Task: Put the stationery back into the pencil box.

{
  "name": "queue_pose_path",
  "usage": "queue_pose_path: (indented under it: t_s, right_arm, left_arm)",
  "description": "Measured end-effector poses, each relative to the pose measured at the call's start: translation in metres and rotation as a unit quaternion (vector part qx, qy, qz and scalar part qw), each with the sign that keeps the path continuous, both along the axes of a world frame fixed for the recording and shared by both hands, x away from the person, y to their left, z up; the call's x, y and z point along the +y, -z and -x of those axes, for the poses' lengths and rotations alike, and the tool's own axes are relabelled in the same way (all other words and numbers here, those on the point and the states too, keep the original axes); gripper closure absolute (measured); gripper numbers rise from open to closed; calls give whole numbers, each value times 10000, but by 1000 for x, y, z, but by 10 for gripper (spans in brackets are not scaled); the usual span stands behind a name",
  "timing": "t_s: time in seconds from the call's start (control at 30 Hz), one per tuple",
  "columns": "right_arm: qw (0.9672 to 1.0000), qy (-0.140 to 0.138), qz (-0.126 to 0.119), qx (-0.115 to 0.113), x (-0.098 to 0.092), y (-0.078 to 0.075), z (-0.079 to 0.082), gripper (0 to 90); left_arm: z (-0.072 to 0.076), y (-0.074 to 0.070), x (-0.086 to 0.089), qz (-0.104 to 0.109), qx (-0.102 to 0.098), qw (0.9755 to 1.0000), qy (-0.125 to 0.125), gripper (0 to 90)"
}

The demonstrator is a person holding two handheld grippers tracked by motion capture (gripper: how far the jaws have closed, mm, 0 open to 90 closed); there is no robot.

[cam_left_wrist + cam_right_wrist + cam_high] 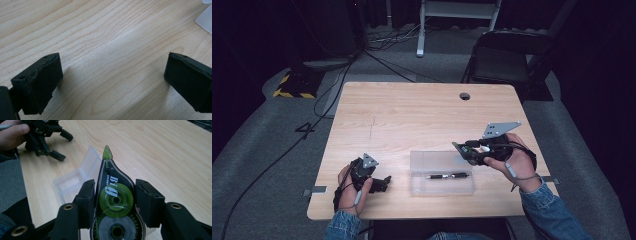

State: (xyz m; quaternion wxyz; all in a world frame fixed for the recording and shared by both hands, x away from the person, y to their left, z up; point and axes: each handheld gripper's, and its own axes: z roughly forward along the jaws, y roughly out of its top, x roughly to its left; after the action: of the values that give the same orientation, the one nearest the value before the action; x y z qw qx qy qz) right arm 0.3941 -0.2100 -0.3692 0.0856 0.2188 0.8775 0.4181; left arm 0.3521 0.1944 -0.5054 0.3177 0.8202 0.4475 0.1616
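A green and clear correction tape roller, labelled "Big", sits between the pads of my right gripper, which is shut on it with the green tip pointing away. In the high view my right gripper hovers at the right end of a clear plastic box. A black pen lies inside that box. My left gripper rests low at the table's front left, left of the box. Its jaws stand wide apart over bare wood with nothing between them. The right gripper view has the box and the left gripper beyond it.
The wooden table has a round cable hole near its far edge. A black folding chair stands behind the table's far right corner. Cables and a yellow-black striped base lie on the grey floor at the far left.
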Motion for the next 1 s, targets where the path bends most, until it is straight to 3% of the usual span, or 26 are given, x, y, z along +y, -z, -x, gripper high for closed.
queue_pose_path:
  t_s: [0.33, 0.77, 1.0]
  right_arm:
    - [9983, -495, 278, 161, 11, 17, 6, 525]
    - [9901, -1059, 827, 402, 25, 45, 9, 525]
    - [9867, -1202, 988, 466, 26, 57, 10, 525]
  left_arm:
    - [0, 0, 0, -1, 5, 10000, -17, 9]
    - [0, 0, 0, 0, 6, 10000, -17, 9]
    - [0, 0, 0, 0, 6, 10000, -18, 9]
